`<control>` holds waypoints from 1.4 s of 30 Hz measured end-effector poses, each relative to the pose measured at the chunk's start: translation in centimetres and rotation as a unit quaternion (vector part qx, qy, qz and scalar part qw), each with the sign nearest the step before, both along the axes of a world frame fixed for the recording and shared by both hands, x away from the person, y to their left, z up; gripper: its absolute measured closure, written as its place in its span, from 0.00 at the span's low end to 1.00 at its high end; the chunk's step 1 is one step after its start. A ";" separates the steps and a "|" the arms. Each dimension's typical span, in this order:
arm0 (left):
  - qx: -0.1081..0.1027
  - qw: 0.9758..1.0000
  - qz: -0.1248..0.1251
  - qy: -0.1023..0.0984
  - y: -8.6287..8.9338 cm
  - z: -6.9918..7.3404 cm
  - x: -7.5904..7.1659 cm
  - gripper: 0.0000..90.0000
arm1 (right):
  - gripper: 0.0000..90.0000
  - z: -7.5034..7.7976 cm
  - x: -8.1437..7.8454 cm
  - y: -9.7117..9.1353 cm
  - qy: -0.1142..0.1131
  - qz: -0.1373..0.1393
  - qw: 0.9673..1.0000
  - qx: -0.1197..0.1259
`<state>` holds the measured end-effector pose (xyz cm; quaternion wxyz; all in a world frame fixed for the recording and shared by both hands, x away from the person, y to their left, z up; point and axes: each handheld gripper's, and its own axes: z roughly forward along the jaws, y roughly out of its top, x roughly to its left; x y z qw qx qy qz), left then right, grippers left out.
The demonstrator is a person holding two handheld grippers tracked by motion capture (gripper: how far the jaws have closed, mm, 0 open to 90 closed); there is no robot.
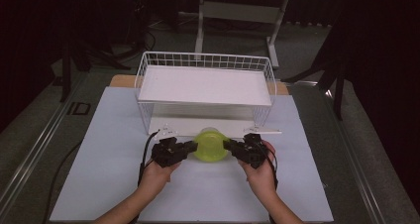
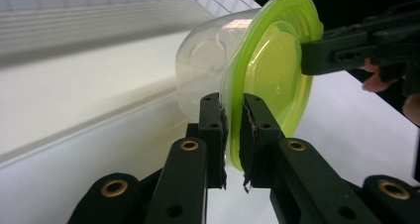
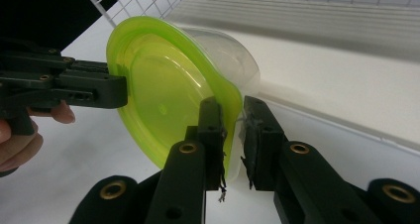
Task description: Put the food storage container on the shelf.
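A clear container with a lime-green lid, gripped from both sides

In the lower middle of the high view, the left gripper (image 1: 189,147) pinches the left rim of the round container (image 1: 210,145), whose body is clear plastic and whose lid (image 2: 270,70) is translucent green; the right gripper (image 1: 229,145) pinches the right rim. Both claws are almost closed on it. It is just before the white wire shelf (image 1: 205,87). No label or writing can be read.
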<state>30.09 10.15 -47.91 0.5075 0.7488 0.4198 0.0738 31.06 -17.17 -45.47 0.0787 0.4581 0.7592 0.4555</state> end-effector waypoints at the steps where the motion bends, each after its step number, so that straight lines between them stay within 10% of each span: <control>1: 0.003 1.000 0.002 -0.001 0.1 -0.1 0.3 0.90 | 0.88 -0.1 0.3 0.2 0.001 -0.001 1.000 -0.001; 35: 0.025 0.999 0.038 0.009 0.2 -2.6 5.0 0.88 | 0.88 -3.1 5.5 1.9 0.021 -0.037 0.999 -0.005; 42: 0.028 0.999 0.040 -0.023 0.1 -2.8 5.4 0.83 | 0.85 -3.0 6.0 2.2 -0.002 -0.046 0.999 -0.007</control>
